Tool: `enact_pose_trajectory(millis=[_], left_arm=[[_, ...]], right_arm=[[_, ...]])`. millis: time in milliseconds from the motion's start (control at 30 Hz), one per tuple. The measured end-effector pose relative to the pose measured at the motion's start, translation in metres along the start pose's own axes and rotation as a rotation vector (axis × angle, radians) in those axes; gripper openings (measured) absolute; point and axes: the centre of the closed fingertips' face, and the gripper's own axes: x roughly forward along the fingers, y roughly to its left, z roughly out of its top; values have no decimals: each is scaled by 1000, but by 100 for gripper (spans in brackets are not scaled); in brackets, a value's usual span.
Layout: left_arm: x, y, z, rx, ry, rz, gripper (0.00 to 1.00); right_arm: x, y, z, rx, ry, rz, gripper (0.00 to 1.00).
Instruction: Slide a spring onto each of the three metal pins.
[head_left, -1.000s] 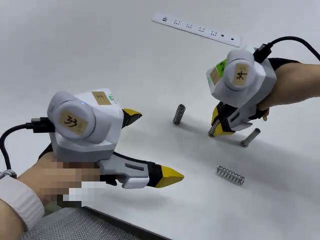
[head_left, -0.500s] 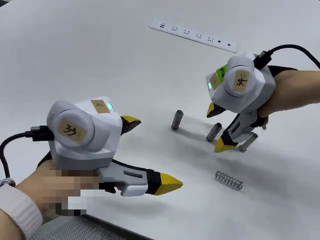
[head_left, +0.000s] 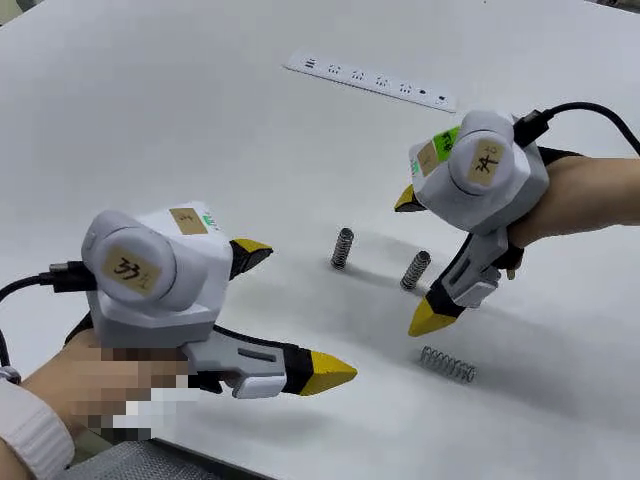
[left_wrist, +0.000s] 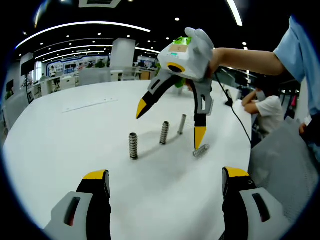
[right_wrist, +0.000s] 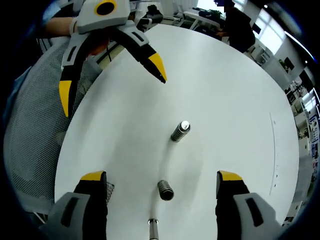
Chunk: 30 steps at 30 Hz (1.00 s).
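Left tongs (head_left: 295, 310) and right tongs (head_left: 418, 258) both spread, empty; loose spring (head_left: 447, 364) lies flat on counter (head_left: 200, 120) near bare pin (left_wrist: 182, 124), judged light, compressible, roll-prone, best pinched gently mid-coil.

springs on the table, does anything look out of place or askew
One spring lies flat on its side on the table, not on any pin. The other two springs stand upright, and the third pin stands bare beside them. Nothing looks bent or damaged.
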Motion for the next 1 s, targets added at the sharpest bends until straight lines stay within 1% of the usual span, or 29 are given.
enact_pose_trajectory(millis=[167,233,333,367,433,500,600,700,900,1000], left_arm=[[0,-1,5,0,-8,-6,96],[0,-1,6,3,-7,-9,96],[0,0,6,13,1,-13,96],[0,0,7,17,3,-16,96],[0,0,7,21,6,-17,96],[1,1,8,26,12,-21,96],[1,1,8,31,15,-23,96],[2,2,8,35,22,-24,95],[3,0,7,46,37,-29,95],[4,0,7,49,40,-28,95]], right_arm=[[-5,1,1,45,-47,-38,99],[-8,3,0,64,-59,-39,99],[-11,5,-3,89,-75,-54,99],[-13,6,-4,106,-90,-60,99],[-16,8,-6,119,-102,-61,99],[-20,11,-7,135,-113,-75,98],[-24,13,-11,170,-142,-89,98],[-30,16,-16,212,-172,-114,98],[-40,22,-28,266,-212,-149,98],[-44,28,-34,292,-220,-161,97]])
